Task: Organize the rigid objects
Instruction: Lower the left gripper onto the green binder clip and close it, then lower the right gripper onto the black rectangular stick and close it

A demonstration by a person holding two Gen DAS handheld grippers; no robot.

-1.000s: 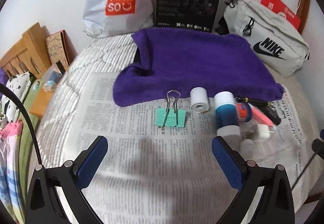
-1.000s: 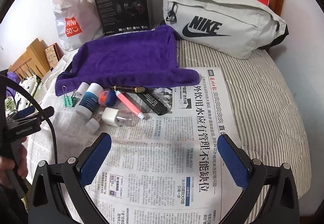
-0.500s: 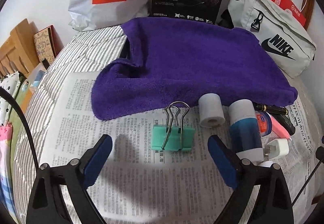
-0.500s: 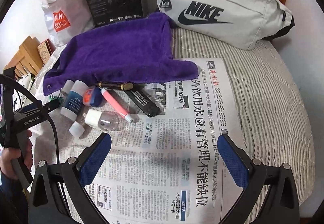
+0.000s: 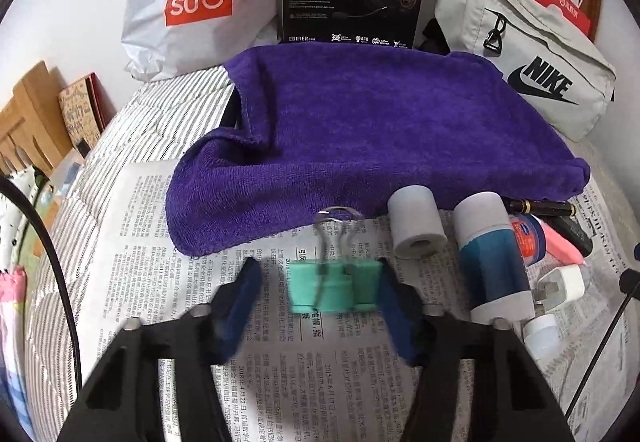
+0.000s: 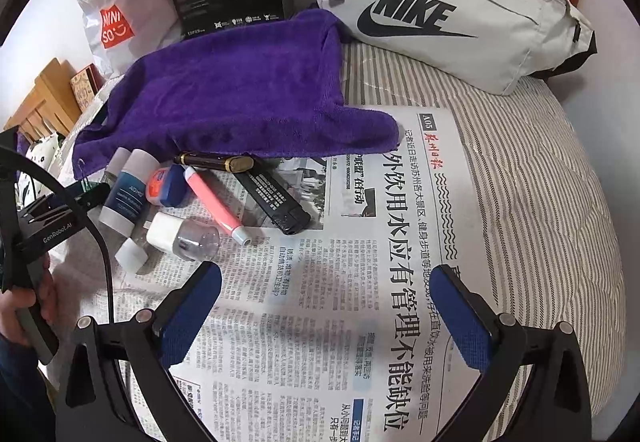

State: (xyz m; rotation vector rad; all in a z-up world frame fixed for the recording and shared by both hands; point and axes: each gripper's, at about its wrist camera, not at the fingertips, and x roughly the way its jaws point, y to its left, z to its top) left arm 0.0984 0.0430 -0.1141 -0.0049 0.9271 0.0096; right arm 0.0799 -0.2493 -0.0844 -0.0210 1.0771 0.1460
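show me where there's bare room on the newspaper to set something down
Free: the printed newspaper right of the black rectangular lighter, out to the striped mattress. Crowded: the cluster below the purple towel.

Matt green binder clip (image 5: 334,288) with shiny wire handles; fluffy purple towel (image 5: 372,130).

The left hand-held gripper (image 5: 318,292) had just been closing its jaws around the green binder clip (image 5: 334,288), which lay on the newspaper (image 5: 280,374); the right blue pad stood at the clip's end, the left one just apart. Beyond the clip spread the purple towel (image 5: 380,130). Right of the clip lay a white paper roll (image 5: 416,228), then a blue-and-white bottle (image 5: 494,262).
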